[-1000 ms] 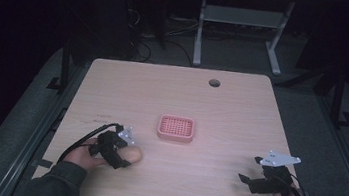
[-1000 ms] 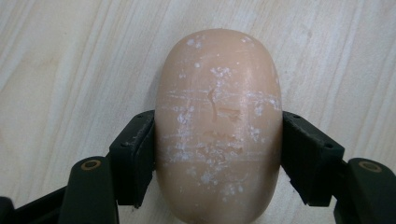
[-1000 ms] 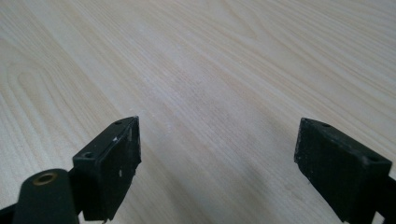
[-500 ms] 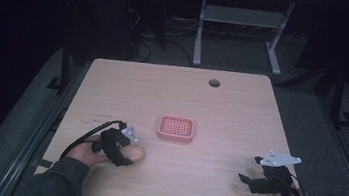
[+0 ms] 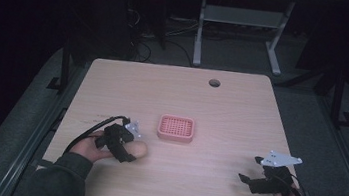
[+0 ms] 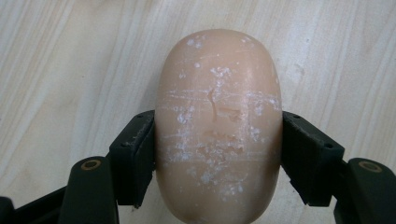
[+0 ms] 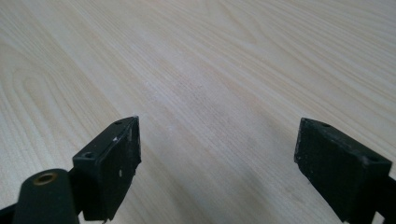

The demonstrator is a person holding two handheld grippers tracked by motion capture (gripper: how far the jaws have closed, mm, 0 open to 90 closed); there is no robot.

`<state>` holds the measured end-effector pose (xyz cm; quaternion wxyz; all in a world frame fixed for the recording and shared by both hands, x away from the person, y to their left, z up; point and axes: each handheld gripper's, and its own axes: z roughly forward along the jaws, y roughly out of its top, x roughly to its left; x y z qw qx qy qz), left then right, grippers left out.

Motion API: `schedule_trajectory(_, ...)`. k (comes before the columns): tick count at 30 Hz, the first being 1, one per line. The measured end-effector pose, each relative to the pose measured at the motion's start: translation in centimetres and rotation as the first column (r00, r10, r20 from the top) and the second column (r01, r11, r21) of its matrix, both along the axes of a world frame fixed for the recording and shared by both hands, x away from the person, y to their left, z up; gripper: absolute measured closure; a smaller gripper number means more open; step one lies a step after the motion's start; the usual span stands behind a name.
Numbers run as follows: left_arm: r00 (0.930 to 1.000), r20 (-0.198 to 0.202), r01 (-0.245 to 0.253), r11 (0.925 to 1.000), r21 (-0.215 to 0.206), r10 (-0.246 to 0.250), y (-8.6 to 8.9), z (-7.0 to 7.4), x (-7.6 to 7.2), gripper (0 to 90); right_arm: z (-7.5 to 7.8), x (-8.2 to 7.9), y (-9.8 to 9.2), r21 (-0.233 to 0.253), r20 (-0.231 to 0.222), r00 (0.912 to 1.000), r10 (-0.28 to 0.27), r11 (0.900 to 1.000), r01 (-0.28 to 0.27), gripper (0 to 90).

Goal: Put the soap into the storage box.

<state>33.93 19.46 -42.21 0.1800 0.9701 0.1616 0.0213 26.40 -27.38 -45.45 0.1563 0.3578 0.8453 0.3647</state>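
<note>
A peach-coloured oval bar of soap [image 6: 218, 126] with white scuff marks sits between the black jaws of my left gripper [image 6: 218, 154], which press on both its sides. From above, that soap [image 5: 138, 149] pokes out of the left gripper [image 5: 128, 149] near the table's front left, right of the hand. A pink perforated soap dish [image 5: 176, 128] lies at the table's middle, a short way beyond and to the right. My right gripper [image 5: 248, 180] is at the front right, held low over the wood. Its jaws stand wide apart around bare tabletop [image 7: 219, 154].
The light wooden table [image 5: 240, 116] has a round cable hole [image 5: 214, 82] near its far edge. Beyond the table are a dark floor, cables and a grey metal stand [image 5: 240, 20]. A black cable [image 5: 93, 128] loops from the left gripper.
The left gripper with the soap has shifted slightly toward the right and front. The right gripper has stayed in place.
</note>
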Motion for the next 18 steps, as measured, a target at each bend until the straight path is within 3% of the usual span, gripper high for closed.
schedule_trajectory(18,0.9998,-0.011,0.016,0.9998,0.008,-0.016,-1.3,0.6,1.4,32.6,0.0,0.1,0.0,-0.001,0.004,1.0000,0.006,1.000,-0.006,14.1)
